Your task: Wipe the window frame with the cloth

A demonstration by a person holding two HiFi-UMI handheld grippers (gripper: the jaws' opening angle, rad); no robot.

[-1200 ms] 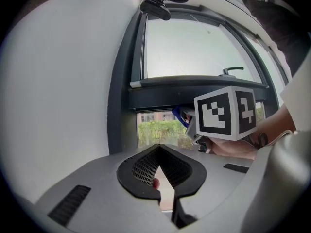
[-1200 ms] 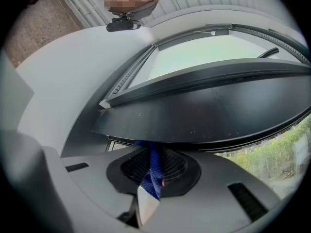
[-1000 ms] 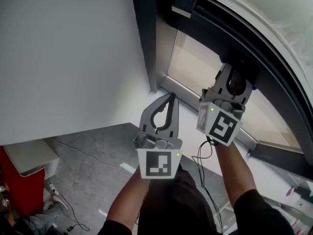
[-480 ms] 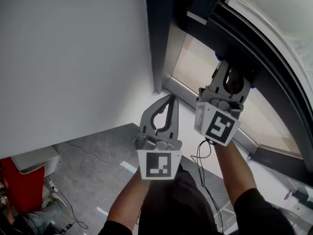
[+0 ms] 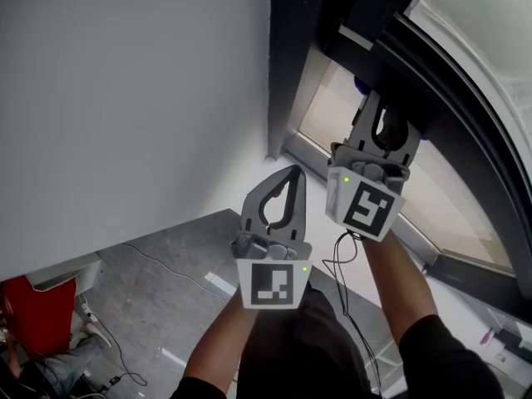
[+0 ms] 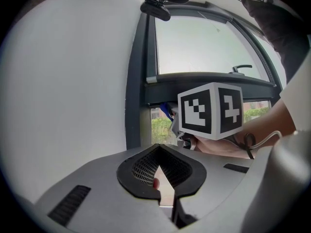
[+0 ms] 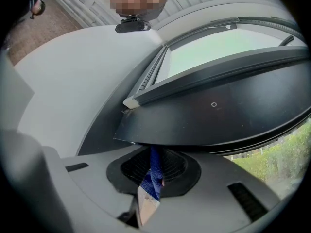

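The dark window frame (image 5: 391, 52) has a crossbar (image 7: 214, 115) that runs over the lower pane. My right gripper (image 5: 381, 121) is shut on a blue cloth (image 7: 155, 171) and holds it up against the underside of that crossbar. Bits of the cloth (image 5: 359, 82) show past the jaws in the head view, and the cloth (image 6: 166, 110) also peeks out beside the right gripper's marker cube (image 6: 210, 110) in the left gripper view. My left gripper (image 5: 292, 173) is shut with nothing in it. It hangs lower, in front of the white wall (image 5: 133, 98).
A vertical dark post (image 5: 287, 65) joins the white wall to the window, left of the right gripper. A grey floor with a cable (image 5: 158, 260) lies below. A red box (image 5: 37, 310) stands at the lower left. A window handle (image 6: 241, 68) sits on the crossbar.
My right gripper has slid the cloth leftward along the crossbar, nearer the vertical post. The left gripper has stayed about where it was, still shut.
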